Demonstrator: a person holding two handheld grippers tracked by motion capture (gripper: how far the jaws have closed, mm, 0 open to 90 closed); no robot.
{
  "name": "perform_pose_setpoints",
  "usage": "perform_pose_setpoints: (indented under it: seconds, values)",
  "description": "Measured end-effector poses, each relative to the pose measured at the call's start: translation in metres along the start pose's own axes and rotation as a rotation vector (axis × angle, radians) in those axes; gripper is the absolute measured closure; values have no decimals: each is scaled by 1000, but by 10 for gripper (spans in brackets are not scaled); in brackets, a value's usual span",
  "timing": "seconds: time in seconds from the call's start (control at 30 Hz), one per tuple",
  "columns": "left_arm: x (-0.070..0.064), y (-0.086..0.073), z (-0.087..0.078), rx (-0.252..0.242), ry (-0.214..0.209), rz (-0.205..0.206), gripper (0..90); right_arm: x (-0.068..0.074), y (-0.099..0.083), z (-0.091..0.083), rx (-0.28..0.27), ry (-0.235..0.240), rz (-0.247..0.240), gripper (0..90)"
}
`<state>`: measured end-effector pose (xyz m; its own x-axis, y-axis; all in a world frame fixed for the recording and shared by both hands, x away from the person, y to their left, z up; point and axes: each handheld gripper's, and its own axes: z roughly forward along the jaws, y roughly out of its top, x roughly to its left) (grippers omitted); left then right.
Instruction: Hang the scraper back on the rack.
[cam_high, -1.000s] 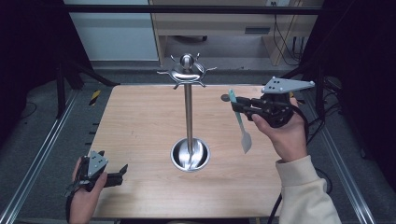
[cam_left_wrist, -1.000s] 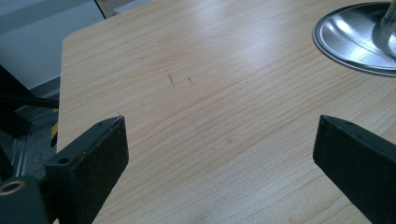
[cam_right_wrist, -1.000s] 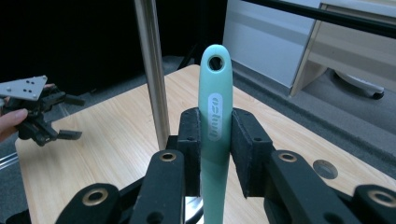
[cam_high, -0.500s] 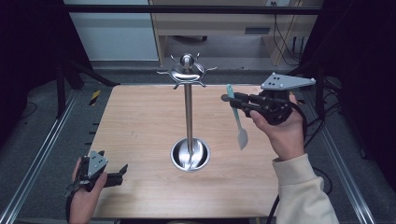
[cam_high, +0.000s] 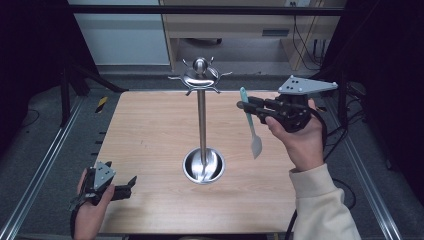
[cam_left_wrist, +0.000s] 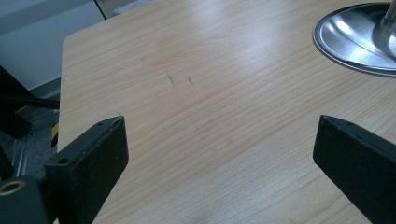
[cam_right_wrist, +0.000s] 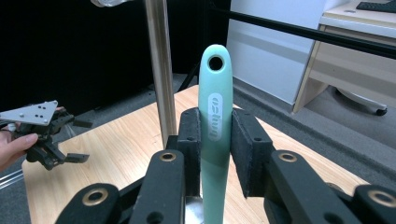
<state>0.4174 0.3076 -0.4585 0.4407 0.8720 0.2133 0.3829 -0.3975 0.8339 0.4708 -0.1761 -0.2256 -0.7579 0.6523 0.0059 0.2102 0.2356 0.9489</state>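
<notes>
A teal spatula (cam_high: 253, 131) hangs upright, blade down, above the right half of the wooden table (cam_high: 150, 135). My right gripper (cam_high: 243, 106) is shut on its handle, and the end with the hole sticks up above the jaws. In the right gripper view the handle (cam_right_wrist: 215, 84) stands between the pads of my right gripper (cam_right_wrist: 215, 122), with the stand's pole (cam_right_wrist: 161, 70) just behind to the left. The metal hook stand (cam_high: 202, 120) rises from its round base (cam_high: 203, 166) at the table's middle. My left gripper (cam_high: 131, 181) (cam_left_wrist: 219, 135) rests open at the front left, holding nothing.
The stand's head (cam_high: 200, 75) carries several small hooks, level with the spatula's handle and to its left. The base's rim (cam_left_wrist: 355, 37) lies ahead of the left gripper. Metal rails (cam_high: 45, 165) flank the table. A desk (cam_high: 235, 25) stands behind it.
My right gripper has lifted the spatula slightly and carried it a little left toward the stand. The left gripper has stayed put.
</notes>
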Motion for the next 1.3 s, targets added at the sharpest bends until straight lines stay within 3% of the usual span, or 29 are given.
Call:
perform_pose_setpoints:
  seconds: [0.87, 1.3]
  values:
    - [0, 0, 0, 0, -2, 1, 30, 11, 9, -1, -40, 31, -7, 744]
    - [0, 0, 0, -1, -4, 1, 30, 28, 12, -2, -70, 49, -21, 743]
